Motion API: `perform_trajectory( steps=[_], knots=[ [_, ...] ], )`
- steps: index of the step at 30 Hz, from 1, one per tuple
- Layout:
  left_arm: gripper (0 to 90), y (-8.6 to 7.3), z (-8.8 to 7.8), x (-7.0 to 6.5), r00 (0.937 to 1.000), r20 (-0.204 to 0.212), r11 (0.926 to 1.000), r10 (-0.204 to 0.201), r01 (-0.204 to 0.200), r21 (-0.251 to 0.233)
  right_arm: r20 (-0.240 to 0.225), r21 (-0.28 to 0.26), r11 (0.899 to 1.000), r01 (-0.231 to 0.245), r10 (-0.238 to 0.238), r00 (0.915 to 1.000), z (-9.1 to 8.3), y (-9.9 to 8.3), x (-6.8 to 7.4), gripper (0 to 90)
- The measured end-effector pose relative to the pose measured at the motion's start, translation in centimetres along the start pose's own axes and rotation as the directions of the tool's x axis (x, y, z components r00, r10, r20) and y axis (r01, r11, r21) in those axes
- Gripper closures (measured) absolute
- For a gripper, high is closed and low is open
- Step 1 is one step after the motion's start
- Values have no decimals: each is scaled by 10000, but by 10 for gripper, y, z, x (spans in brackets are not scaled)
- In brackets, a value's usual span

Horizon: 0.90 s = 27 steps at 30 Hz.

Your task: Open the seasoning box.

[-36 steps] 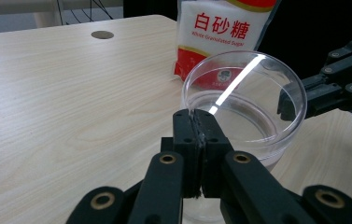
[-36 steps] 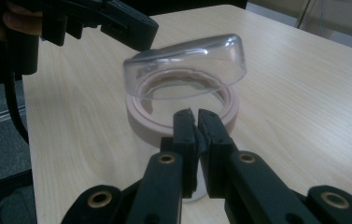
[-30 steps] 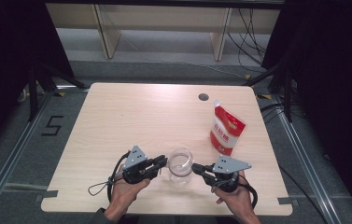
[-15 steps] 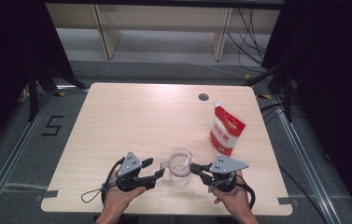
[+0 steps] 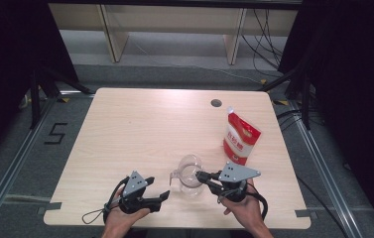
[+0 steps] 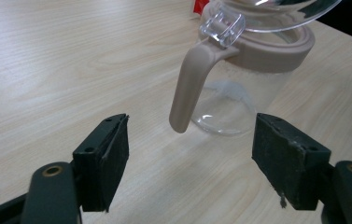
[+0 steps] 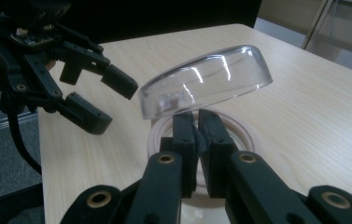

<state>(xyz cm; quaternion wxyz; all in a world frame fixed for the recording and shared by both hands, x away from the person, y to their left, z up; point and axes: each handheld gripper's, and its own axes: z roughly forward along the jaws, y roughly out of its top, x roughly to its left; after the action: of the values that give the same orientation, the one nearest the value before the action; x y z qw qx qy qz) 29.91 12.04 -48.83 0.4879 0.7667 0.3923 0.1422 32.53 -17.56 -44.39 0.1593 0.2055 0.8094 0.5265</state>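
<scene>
The left gripper [image 5: 160,197], jaws just opened wide off the jug's handle [image 6: 188,85], backs away while the right gripper [image 5: 200,176] seems clamped on the jug [image 5: 189,171] rim, lid [image 7: 206,81] up, ready for filling.

Each hand carried a black two-jaw gripper topped by a grey three-cornered plate dotted with small holes. The left gripper [image 5: 158,199] trailed a looped black cable [image 5: 95,215] near the table's [image 5: 140,124] front edge. The right gripper [image 5: 200,176] had brass-coloured pivot pins and flat, scuffed black pads [image 7: 208,135]. Both forearms were bare.
</scene>
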Motion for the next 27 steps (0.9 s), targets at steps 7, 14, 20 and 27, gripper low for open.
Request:
perform_trajectory(
  steps=[7,14,20,27],
  knots=[
    [264,-5,-3,1,9994,-147,9995,312,-311,86,-11,-240,9997,65,-65,10000,4,6,5,859],
    [263,-10,-1,1,9996,-269,9998,-13,18,204,-149,-195,9991,378,-381,9992,6,14,12,856],
    [264,-11,-1,3,9996,-293,9999,-25,29,134,-243,-255,9991,348,-354,9991,8,17,12,856],
    [265,-11,2,-1,9996,-297,9998,-42,47,181,-265,-239,9986,472,-478,9985,13,19,15,854]
  ],
)
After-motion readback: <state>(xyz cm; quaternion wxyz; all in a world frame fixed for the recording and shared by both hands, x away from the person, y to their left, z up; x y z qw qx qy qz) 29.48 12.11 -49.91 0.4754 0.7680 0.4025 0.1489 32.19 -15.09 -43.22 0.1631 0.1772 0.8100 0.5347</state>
